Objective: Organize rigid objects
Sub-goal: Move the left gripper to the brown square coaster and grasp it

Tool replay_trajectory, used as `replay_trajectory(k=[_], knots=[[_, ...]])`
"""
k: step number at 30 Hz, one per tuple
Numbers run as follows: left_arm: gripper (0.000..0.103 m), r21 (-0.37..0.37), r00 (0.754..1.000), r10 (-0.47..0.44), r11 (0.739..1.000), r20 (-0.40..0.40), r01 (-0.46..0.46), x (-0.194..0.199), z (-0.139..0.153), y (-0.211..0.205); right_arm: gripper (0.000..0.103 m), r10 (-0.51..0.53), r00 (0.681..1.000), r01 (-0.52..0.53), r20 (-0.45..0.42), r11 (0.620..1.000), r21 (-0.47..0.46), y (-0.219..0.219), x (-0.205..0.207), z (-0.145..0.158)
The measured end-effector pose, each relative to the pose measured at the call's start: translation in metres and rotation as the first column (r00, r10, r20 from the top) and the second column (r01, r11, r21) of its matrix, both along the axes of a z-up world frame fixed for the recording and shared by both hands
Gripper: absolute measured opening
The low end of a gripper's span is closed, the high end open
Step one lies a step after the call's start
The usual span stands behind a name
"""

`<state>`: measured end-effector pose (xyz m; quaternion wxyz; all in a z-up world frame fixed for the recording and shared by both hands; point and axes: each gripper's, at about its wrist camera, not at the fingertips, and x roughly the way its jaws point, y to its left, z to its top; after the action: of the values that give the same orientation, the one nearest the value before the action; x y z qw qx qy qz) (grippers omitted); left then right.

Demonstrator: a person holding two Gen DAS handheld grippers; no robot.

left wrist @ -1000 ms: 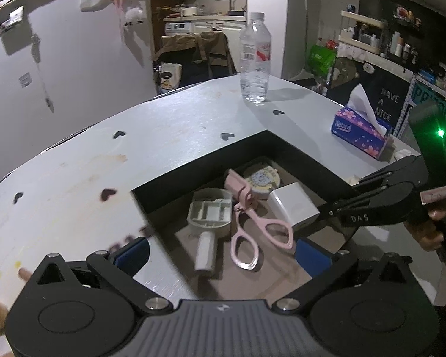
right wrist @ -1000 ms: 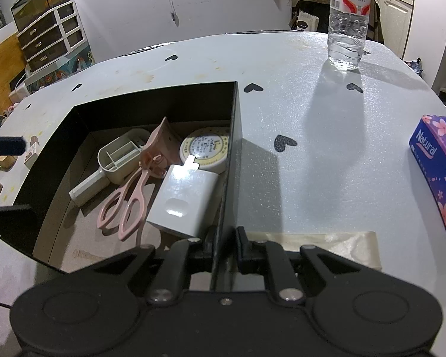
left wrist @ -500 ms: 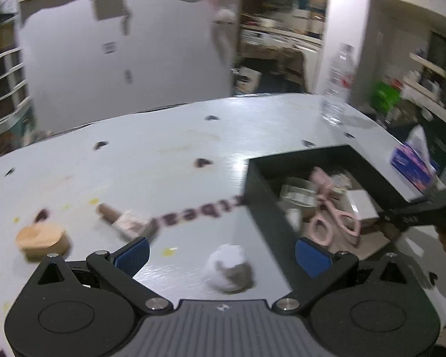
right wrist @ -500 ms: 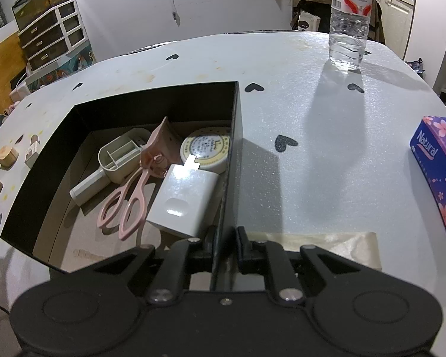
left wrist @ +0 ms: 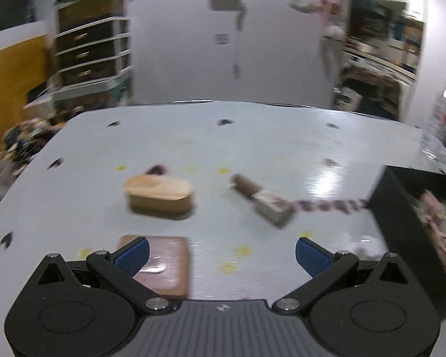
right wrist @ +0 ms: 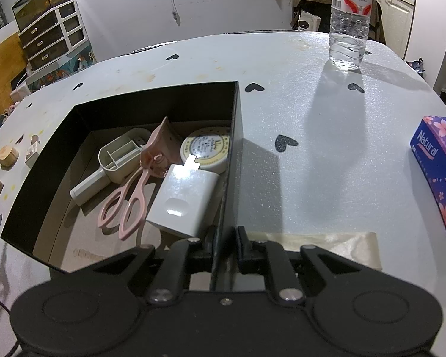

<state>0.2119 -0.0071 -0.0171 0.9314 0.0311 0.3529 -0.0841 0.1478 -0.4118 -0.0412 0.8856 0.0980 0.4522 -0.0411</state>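
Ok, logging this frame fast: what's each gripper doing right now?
Left gripper: open, holding nothing, above the table.
Right gripper: shut on the black box, clamping its side wall.

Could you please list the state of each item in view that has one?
Left tool: open, empty.
Right tool: shut on the black box wall.
Black box: open-topped, holding items.
Water bottle: upright, capped.
Pink scissors: closed, flat in box.
Tissue box: on its side.
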Motion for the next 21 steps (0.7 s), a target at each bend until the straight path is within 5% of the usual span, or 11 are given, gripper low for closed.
replay_trajectory(k=[15, 21], knots=[[0.102, 0.089, 0.995, 0.078, 0.993, -0.057, -0.072, 0.026, -0.047, 0.051, 0.014, -0.003, 1.000, 0.003, -0.003, 1.000, -0.004, 0.001, 0.001, -0.001], [0.086, 0.037, 0.996, 0.072, 0.997, -0.056, -0.070, 0.026, -0.047, 0.056, 0.014, -0.004, 1.000, 0.004, -0.004, 1.000, -0.007, 0.001, 0.001, -0.002]])
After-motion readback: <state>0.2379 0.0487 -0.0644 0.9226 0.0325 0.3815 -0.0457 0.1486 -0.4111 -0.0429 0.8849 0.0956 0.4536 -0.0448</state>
